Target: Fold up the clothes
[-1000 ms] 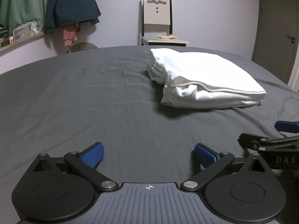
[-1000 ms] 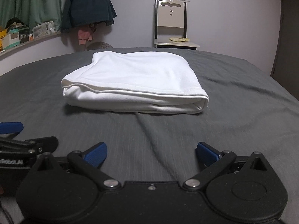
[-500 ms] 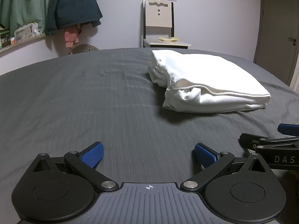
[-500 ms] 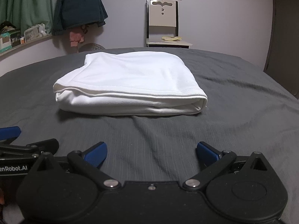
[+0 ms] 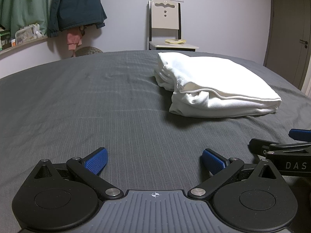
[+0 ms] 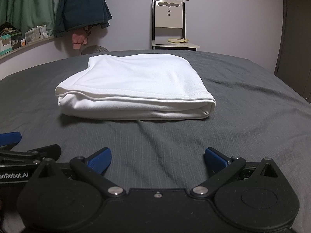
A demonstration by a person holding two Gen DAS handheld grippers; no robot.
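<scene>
A dark grey bedsheet with fine stripes (image 6: 243,116) covers the whole bed and fills most of both views. On it lies the folded white knit garment (image 6: 136,85), a flat, layered bundle with a stitched hem along its near edge; it sits toward the far middle of the bed, straight ahead in the right wrist view and off to the right (image 5: 210,85) in the left wrist view. Against the far wall stands a cream and black wooden chair (image 6: 168,19), and to the left a dark teal jacket (image 5: 75,5) hangs beside a green curtain (image 5: 23,5). The left gripper (image 5: 154,160) rests low on the near sheet, its blue-padded fingers (image 5: 96,161) spread wide and holding nothing. The right gripper (image 6: 157,160) sits just beside it, likewise wide apart and empty, well short of the garment.
</scene>
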